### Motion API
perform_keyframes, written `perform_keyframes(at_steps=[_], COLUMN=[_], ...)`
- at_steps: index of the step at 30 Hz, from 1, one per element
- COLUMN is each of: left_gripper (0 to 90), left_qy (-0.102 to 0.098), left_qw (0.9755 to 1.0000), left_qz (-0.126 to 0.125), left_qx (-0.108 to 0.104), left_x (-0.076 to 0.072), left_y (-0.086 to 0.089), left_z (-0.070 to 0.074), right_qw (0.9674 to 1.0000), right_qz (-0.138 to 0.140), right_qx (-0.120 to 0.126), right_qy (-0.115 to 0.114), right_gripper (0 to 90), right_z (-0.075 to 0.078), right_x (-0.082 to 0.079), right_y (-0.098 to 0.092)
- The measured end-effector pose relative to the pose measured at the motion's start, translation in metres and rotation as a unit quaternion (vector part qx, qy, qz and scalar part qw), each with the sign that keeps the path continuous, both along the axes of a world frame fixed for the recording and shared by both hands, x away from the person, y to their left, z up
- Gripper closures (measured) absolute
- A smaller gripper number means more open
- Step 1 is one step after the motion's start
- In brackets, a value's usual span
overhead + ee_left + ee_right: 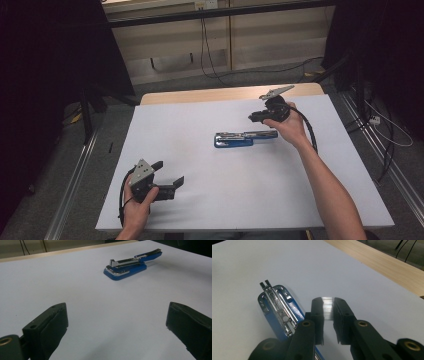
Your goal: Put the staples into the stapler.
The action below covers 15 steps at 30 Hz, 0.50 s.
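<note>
One blue stapler [240,138], its chrome magazine swung open, lies flat near the middle of the white worktop [200,200]; its base points toward the left of the high view and its long arm toward the right. No brand name, label or lettering can be read on the stapler, on either claw or on the worktop.

Two claws are present, one in each hand. The left claw [169,176] is held over the near left part of the worktop, well apart from the stapler, with its jaws spread wide and nothing between them; the left gripper view shows bare white surface between them and the stapler farther off [130,265].

The right claw [328,320] is held just beside the arm end of the stapler [278,307]. Its jaws stand close together, clamped on one short silvery strip [327,308]; blur prevents telling exactly what it is.

One grey three-cornered plate [276,92] tops the right claw, and one black cable [311,131] loops from it past the forearm. A strip of bare wood [220,94] edges the far side of the worktop.
</note>
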<state>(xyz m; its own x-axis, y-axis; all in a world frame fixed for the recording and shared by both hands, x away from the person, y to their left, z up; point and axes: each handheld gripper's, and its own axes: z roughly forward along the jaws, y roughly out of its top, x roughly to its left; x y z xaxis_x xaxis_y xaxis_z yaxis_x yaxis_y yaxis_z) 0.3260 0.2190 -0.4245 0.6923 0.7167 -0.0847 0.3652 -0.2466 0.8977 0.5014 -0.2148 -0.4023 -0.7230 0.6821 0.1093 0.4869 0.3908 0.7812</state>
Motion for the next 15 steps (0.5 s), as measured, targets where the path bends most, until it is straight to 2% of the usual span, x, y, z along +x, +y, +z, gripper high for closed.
perform_keyframes(at_steps=[9, 15], left_gripper=[4.2, 4.2], left_qy=[0.003, 0.005], left_qw=[1.0000, 1.0000], left_qz=[-0.004, 0.000], left_qx=[0.001, -0.001], left_x=[0.000, 0.000], left_y=[-0.001, 0.001], left_z=[0.000, 0.000], right_qw=[0.9996, 0.9988], right_qz=[0.027, 0.048], right_qx=[0.005, 0.013], right_qy=[-0.011, -0.001], right_gripper=[79.5, 79.4], right_z=[0.004, 0.003], right_x=[-0.005, -0.007], right_y=[0.015, 0.025])
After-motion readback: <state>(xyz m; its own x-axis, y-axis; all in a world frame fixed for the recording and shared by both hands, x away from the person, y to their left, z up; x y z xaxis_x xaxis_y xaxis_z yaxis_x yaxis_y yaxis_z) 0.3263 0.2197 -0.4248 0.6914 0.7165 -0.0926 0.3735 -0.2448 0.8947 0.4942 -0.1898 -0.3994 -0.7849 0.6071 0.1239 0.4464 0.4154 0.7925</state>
